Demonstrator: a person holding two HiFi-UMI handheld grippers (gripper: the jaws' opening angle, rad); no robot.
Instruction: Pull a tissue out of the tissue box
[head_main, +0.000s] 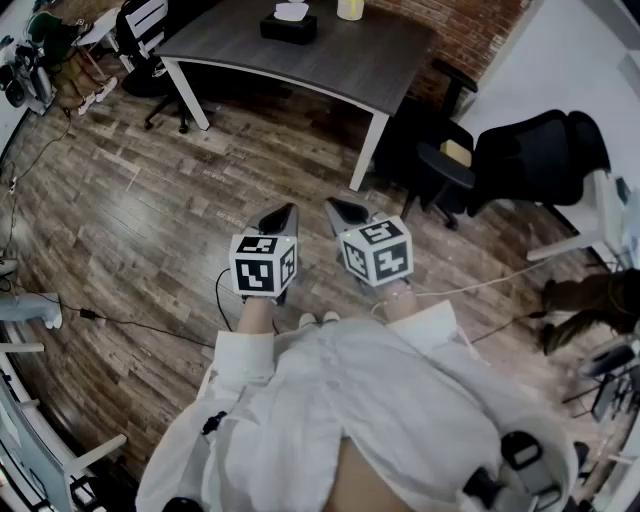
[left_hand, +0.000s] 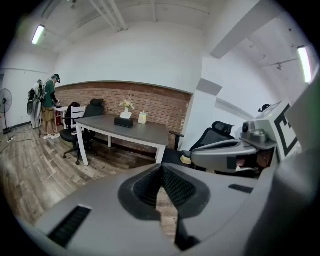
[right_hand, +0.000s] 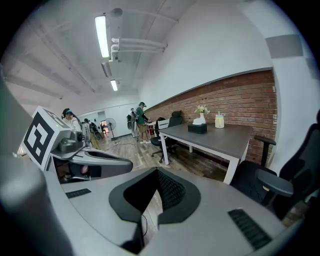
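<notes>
The person in the white shirt (head_main: 350, 400) stands on the wood-plank floor (head_main: 130, 200), well back from the grey tabletop (head_main: 330, 55), with a gripper held out in each hand. The two sit side by side, close together but apart, both tipped downward toward the floor.

The left tongs (head_main: 283, 212) are pressed fully together. From their own camera the dark ribbed pads (left_hand: 150, 187) meet in a line with nothing caught between them, and only floor planks show through the slit below. The right tongs (head_main: 343, 208) are the same, closed tight and empty, pads (right_hand: 170, 190) meeting edge to edge. Each gripper shows up at the edge of the other's view, marker cube (head_main: 265, 265) on top.

The black tissue box (head_main: 289, 27) sits near the far edge of the tabletop, close to the brick wall (left_hand: 160, 100). A white tissue (head_main: 291, 12) stands up out of its top. Neither gripper is anywhere near it. A pale yellowish cup (head_main: 350, 8) stands just beside the box.

Black office chairs (head_main: 540, 150) crowd the near right corner of the tabletop, and another chair (left_hand: 75, 135) is drawn up at its far end. A person in a green top (left_hand: 48, 105) stands farther off by the wall.
</notes>
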